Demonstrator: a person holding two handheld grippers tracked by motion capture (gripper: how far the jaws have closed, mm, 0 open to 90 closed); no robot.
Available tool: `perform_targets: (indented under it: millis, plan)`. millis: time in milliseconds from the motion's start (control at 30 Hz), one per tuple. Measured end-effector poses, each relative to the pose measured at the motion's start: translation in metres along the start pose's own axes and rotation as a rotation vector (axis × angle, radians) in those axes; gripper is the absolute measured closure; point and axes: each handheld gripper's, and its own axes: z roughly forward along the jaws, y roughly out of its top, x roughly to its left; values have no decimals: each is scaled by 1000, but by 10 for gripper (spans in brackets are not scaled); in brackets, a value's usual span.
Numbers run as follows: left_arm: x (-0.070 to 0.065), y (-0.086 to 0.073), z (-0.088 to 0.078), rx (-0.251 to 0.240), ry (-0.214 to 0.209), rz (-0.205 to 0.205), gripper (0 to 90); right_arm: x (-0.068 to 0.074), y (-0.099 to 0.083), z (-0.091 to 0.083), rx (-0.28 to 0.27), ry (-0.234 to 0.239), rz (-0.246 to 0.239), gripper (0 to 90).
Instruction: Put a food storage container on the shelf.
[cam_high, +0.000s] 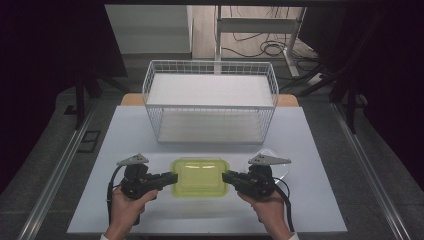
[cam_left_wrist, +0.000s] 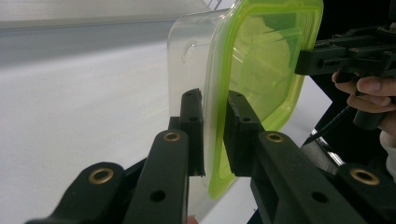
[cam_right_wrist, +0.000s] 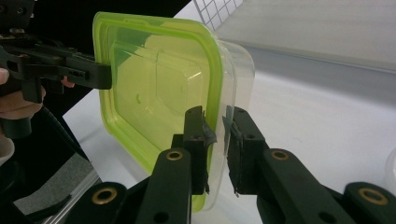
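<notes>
High view first, left to right: the left gripper (cam_high: 173, 179), matte black plastic with a grey three-cornered plate on top, is held in the person's left hand (cam_high: 125, 205) and reaches toward 3 o'clock to the left edge of a container (cam_high: 200, 177), a rounded rectangular box of clear plastic capped with a glossy, translucent lime-green lid. That container sits on the pale, smooth table (cam_high: 320, 200) at about 6 o'clock from the wire basket (cam_high: 210, 102), a white-coated grid of thin rods with two flat white shelves, standing well apart at 12 o'clock. The right gripper (cam_high: 226, 177), held in the right hand (cam_high: 270, 207), reaches toward 9 o'clock to the container's right edge. A clear rounded object (cam_high: 280, 167), too faint to identify, lies just behind that gripper. In the left gripper view, the left gripper (cam_left_wrist: 215, 133) has its two ribbed black pads closed on the lid's rim, pinching green lid (cam_left_wrist: 261, 65) and clear wall together. In the right gripper view, the right gripper (cam_right_wrist: 217, 147) likewise straddles the opposite rim of the container (cam_right_wrist: 163, 88), pads pressed close against the plastic edge in a grasp.
</notes>
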Motion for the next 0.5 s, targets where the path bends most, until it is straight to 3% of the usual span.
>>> perform_targets:
  millis: [500]
  plan:
    - [-7, 27, 5, 2, 22, 51, 797, -8, 16, -8, -18, -13, -17, 780]
